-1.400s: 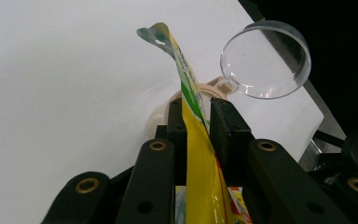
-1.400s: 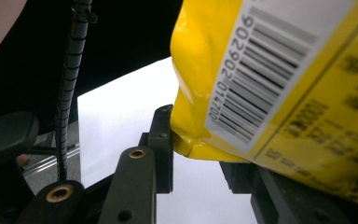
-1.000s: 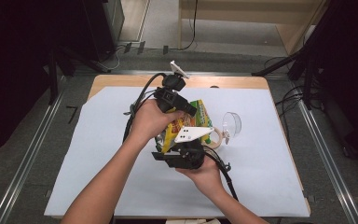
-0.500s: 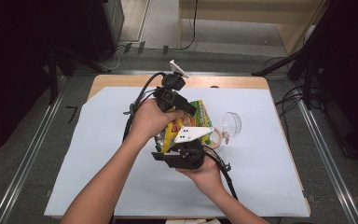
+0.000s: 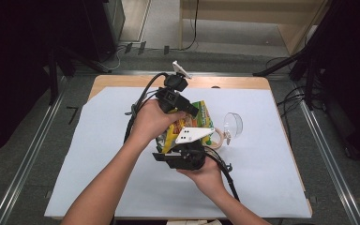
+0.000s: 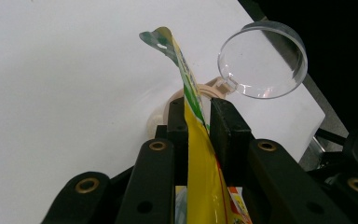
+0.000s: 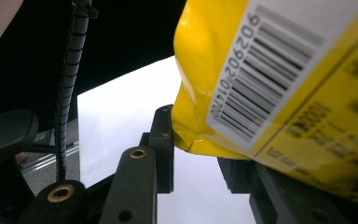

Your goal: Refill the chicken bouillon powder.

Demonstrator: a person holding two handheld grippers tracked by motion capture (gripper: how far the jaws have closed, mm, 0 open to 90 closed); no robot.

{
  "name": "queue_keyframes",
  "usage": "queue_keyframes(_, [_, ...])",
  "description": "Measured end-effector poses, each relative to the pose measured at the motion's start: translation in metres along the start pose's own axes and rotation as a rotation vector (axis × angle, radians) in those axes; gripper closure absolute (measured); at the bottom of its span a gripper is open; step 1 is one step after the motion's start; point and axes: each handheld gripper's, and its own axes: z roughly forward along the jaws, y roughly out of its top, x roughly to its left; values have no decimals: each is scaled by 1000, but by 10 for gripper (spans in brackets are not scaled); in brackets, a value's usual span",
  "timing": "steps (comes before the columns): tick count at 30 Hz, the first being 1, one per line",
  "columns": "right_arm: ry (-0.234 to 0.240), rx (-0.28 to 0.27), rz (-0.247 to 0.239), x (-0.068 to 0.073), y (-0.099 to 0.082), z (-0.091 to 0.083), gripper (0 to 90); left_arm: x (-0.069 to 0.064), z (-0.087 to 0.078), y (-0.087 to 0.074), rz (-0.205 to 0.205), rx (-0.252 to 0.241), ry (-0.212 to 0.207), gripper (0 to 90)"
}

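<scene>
Yellow snack packet [image 5: 187, 123] is held above the white table cover [image 5: 98, 154], left gripper [image 6: 198, 116] clamped on its edge, right gripper [image 7: 200, 154] jaws spread around its corner, apparently for opening.

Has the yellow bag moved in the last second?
No. In the high view the yellow bag lies as before beside the magnifier, held between the left gripper and right gripper.
</scene>
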Motion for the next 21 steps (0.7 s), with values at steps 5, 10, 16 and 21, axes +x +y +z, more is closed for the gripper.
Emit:
queue_keyframes(5, [2,0,0,0,0,0,707,2,0,-1,-5,1,-5,786])
queue_keyframes(10, [1,1,-6,0,-1,1,707,3,0,-1,-2,-1,-5,786])
queue_keyframes(16, [3,1,-4,0,-1,1,708,2,0,-2,-3,-2,-6,786])
queue_keyframes(21, [2,0,-5,0,-2,1,708,2,0,-2,-3,-2,-5,785])
